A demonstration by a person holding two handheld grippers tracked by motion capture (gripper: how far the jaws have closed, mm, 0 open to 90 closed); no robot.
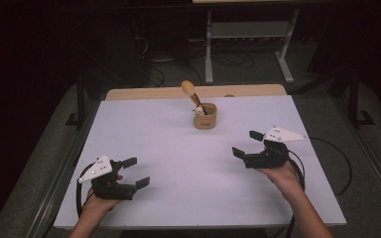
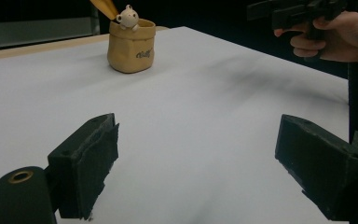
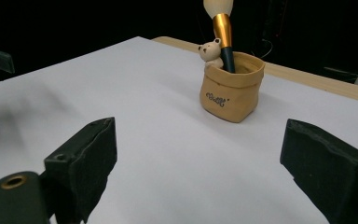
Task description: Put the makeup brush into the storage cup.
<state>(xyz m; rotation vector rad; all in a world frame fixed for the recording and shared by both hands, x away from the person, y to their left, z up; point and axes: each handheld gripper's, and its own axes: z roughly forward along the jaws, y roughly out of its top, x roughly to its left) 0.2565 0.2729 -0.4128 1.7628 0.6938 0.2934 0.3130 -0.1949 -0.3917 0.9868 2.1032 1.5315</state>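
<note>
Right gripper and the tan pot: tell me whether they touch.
Apart. In the high view the right gripper sits well short of the tan pot, with bare white table between; the right gripper view shows its open jaws empty.

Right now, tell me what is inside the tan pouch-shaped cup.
A makeup brush stands tilted in the tan cup, bristles up. A small bear figure peeks over the rim. The handle's lower end and the cup's bottom are hidden by its wall.

Left hand-held gripper (image 1: 133, 172), right hand-held gripper (image 1: 247, 143): black bodies, foam-like jaw pads, pale three-cornered top plates, black cables.
</note>
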